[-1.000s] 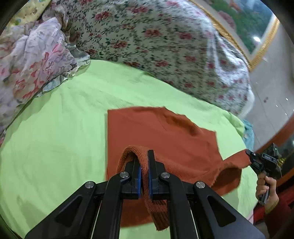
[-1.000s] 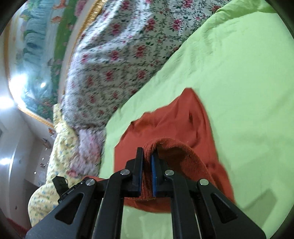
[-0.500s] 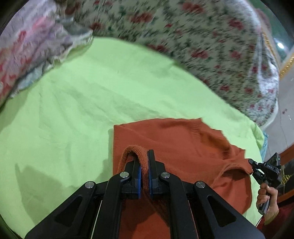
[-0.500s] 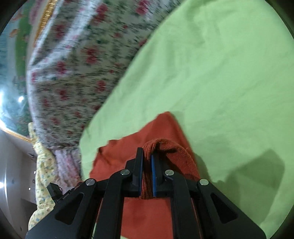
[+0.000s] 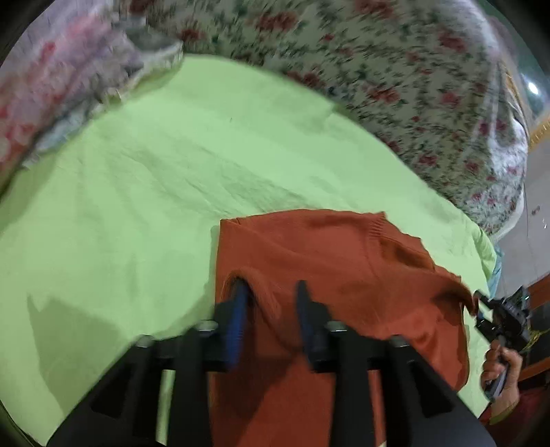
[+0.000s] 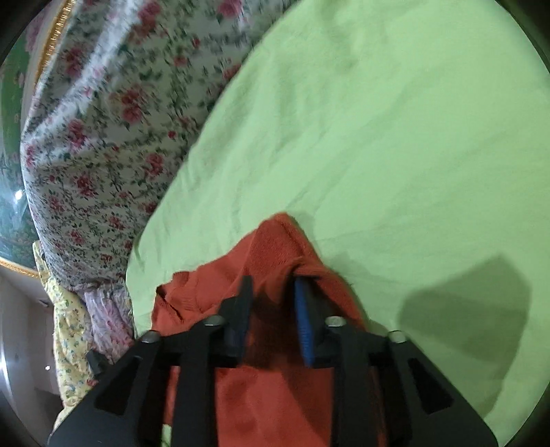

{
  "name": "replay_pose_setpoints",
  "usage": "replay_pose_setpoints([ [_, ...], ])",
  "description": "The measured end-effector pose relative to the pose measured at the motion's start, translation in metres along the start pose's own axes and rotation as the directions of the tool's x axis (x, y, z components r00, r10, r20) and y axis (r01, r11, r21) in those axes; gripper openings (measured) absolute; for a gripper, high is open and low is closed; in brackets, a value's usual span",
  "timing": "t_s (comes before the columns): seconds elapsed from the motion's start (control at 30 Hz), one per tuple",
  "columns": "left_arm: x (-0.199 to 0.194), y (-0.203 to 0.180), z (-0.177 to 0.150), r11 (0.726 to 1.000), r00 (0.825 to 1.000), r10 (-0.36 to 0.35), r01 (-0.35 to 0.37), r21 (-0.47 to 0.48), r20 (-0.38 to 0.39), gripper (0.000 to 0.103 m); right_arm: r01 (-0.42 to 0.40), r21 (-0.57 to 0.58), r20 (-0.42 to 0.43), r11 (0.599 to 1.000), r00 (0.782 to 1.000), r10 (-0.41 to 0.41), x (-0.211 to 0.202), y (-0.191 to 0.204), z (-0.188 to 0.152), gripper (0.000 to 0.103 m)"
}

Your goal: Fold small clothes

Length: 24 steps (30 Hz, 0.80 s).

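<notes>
Green bedsheet (image 5: 144, 213) under rust sweater (image 5: 330, 254)

We see rust-orange sweater (image 5: 330, 261): knitted cloth, matt, ribbed band along far hem, fuzzy rough weave close up (image 6: 275, 247). Green sheet (image 5: 144, 192): thin woven cloth, matt, finely creased. Floral quilt (image 5: 412, 79): printed cloth, soft, matt. We note left gripper (image 5: 271, 292): black matt plastic fingers, blue rubbery-looking pads, bright metal screw heads. Right gripper (image 6: 273, 292): same black matt plastic, blue ribbed pad, metal screws. Gilt frame edge (image 6: 56, 31): glossy; material unclear.
</notes>
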<state>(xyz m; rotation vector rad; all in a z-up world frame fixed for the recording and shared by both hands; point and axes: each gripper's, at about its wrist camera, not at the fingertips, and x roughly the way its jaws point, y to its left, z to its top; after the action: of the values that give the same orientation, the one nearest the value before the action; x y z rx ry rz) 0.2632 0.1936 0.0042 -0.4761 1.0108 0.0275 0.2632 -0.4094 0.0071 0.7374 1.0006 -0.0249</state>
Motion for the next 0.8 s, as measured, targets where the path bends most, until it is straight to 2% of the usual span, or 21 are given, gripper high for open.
replay_pose_setpoints([
  [0.07,-0.019,-0.013,-0.013,0.999,0.999,-0.029,0.028,0.038,0.022,0.046,0.002,-0.03,0.051,1.0,0.999,-0.001,-0.019,0.008,-0.006,0.039],
  [0.1,-0.024,-0.021,-0.02,0.996,0.997,-0.077,0.076,0.048,0.016,0.046,-0.005,-0.047,0.061,0.999,0.998,0.008,-0.024,0.013,-0.009,0.039],
  [0.17,-0.018,-0.039,-0.033,0.984,0.987,-0.157,0.16,0.076,-0.038,0.046,-0.037,-0.124,0.042,0.992,0.998,0.042,-0.031,0.031,-0.022,0.039],
  [0.2,-0.012,-0.049,-0.039,0.978,0.981,-0.179,0.186,0.097,-0.077,0.046,-0.057,-0.177,0.011,0.983,0.998,0.06,-0.03,0.041,-0.03,0.039],
  [0.27,0.011,-0.077,-0.053,0.964,0.971,-0.187,0.211,0.165,-0.15,0.046,-0.095,-0.306,-0.118,0.947,0.991,0.062,-0.009,0.068,-0.056,0.039],
  [0.33,0.034,-0.094,-0.06,0.951,0.959,-0.189,0.232,0.202,-0.211,0.046,-0.134,-0.41,-0.253,0.902,0.967,0.028,0.021,0.09,-0.085,0.039],
  [0.37,0.048,-0.102,-0.063,0.947,0.951,-0.186,0.24,0.214,-0.246,0.046,-0.155,-0.453,-0.315,0.878,0.949,0.005,0.036,0.099,-0.1,0.039],
  [0.4,0.059,-0.106,-0.064,0.945,0.948,-0.176,0.238,0.223,-0.267,0.046,-0.189,-0.495,-0.387,0.848,0.922,-0.021,0.056,0.109,-0.116,0.039],
  [0.47,0.077,-0.109,-0.058,0.939,0.948,-0.145,0.222,0.263,-0.284,0.044,-0.217,-0.522,-0.459,0.825,0.887,-0.057,0.083,0.115,-0.131,0.039],
  [0.53,0.08,-0.104,-0.047,0.936,0.951,-0.152,0.227,0.271,-0.27,0.039,-0.202,-0.533,-0.477,0.822,0.874,-0.095,0.102,0.112,-0.127,0.039],
  [0.57,0.082,-0.099,-0.033,0.939,0.958,-0.145,0.213,0.27,-0.249,0.035,-0.218,-0.509,-0.486,0.833,0.871,-0.069,0.108,0.109,-0.115,0.036],
  [0.6,0.084,-0.096,-0.025,0.942,0.962,-0.14,0.202,0.267,-0.235,0.035,-0.23,-0.477,-0.479,0.848,0.877,-0.032,0.111,0.105,-0.098,0.036],
  [0.63,0.086,-0.091,-0.013,0.947,0.968,-0.13,0.185,0.263,-0.214,0.035,-0.208,-0.472,-0.44,0.857,0.897,-0.025,0.109,0.103,-0.082,0.036],
  [0.7,0.091,-0.079,0.007,0.959,0.982,-0.077,0.12,0.257,-0.17,0.035,-0.058,-0.474,-0.269,0.878,0.96,-0.082,0.1,0.091,-0.039,0.037],
  [0.73,0.094,-0.073,0.016,0.965,0.985,-0.068,0.104,0.241,-0.157,0.032,-0.001,-0.447,-0.193,0.894,0.976,-0.096,0.095,0.082,-0.018,0.037],
  [0.8,0.095,-0.06,0.029,0.977,0.993,-0.045,0.067,0.204,-0.111,0.03,0.088,-0.376,-0.057,0.922,0.991,-0.118,0.081,0.064,0.015,0.037],
])
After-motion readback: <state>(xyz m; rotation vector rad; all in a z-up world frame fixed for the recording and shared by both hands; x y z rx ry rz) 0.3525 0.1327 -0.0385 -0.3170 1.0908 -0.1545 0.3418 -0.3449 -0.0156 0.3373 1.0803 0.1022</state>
